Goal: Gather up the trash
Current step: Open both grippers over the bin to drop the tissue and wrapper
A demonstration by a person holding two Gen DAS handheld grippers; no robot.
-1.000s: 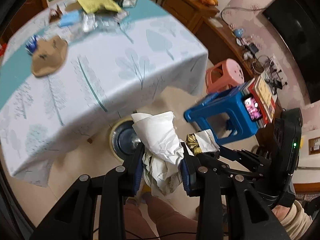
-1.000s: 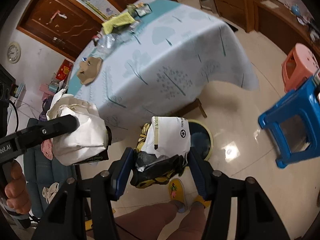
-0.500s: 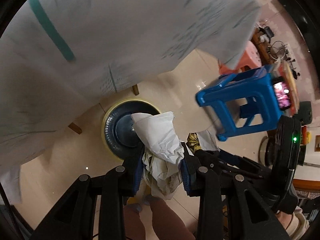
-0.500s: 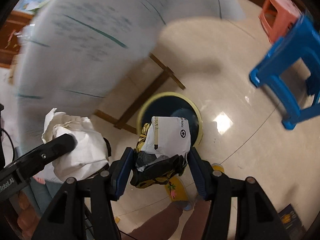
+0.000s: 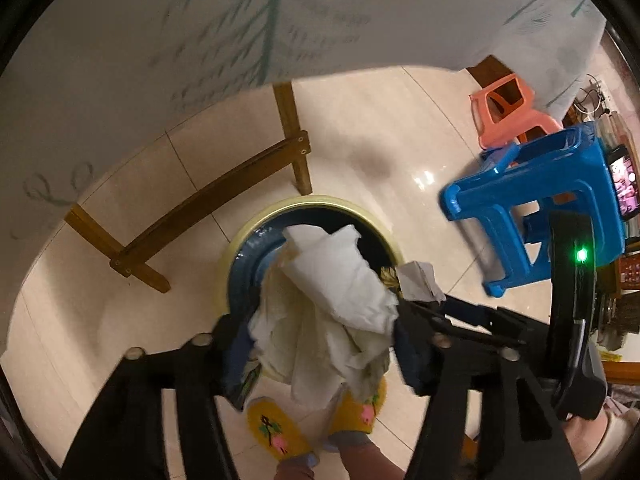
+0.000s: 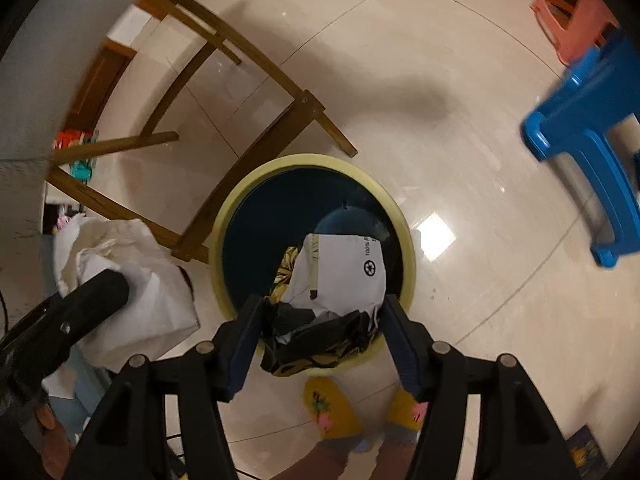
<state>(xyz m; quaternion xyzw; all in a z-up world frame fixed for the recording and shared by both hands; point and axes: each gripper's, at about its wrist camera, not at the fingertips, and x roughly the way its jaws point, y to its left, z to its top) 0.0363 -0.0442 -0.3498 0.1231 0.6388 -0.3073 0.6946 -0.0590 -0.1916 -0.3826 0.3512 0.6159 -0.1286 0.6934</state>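
Left claw and right claw: lowered from desk height to over bin, jaws opening; crumpled paper and wrapper bundle releasing. Deposit imminent.

A home: tiled floor, tableclothed table, plastic stools.

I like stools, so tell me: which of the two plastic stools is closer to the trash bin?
The blue stool. It stands just right of the yellow-rimmed bin; the pink stool sits farther back, behind it, partly under the tablecloth.
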